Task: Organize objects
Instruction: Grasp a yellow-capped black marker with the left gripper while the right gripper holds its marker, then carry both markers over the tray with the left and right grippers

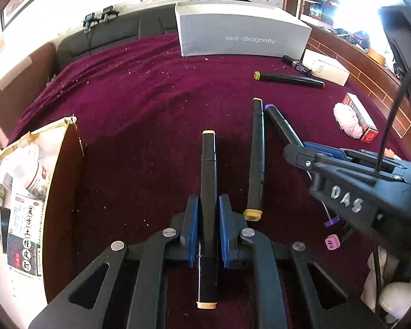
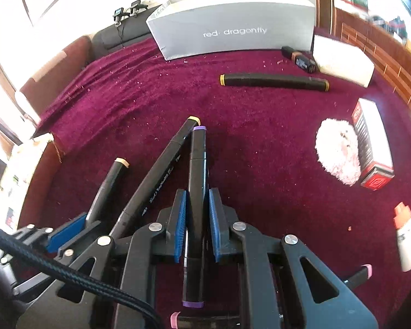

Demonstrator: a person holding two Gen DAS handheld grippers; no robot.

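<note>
My left gripper (image 1: 208, 205) is shut on a black marker with tan caps (image 1: 208, 170), which lies along its fingers over the maroon cloth. My right gripper (image 2: 197, 200) is shut on a black marker with purple caps (image 2: 197, 164); it shows in the left wrist view (image 1: 301, 153) at the right, and the purple-capped marker shows there too (image 1: 280, 123). Between them lies a loose black marker with yellow caps (image 1: 256, 156), also in the right wrist view (image 2: 161, 170). Another black marker (image 2: 274, 81) lies crosswise farther back. A grey open box marked "red dragonfly" (image 2: 233, 27) stands at the back.
A bag of medicine boxes and a bottle (image 1: 27, 186) stands at the left. A white box (image 2: 342, 57), a red-and-white carton (image 2: 370, 148), a pink fluffy pad (image 2: 338, 153) and a white bottle (image 2: 408, 244) lie at the right. Pink-capped markers (image 2: 361, 272) lie near me.
</note>
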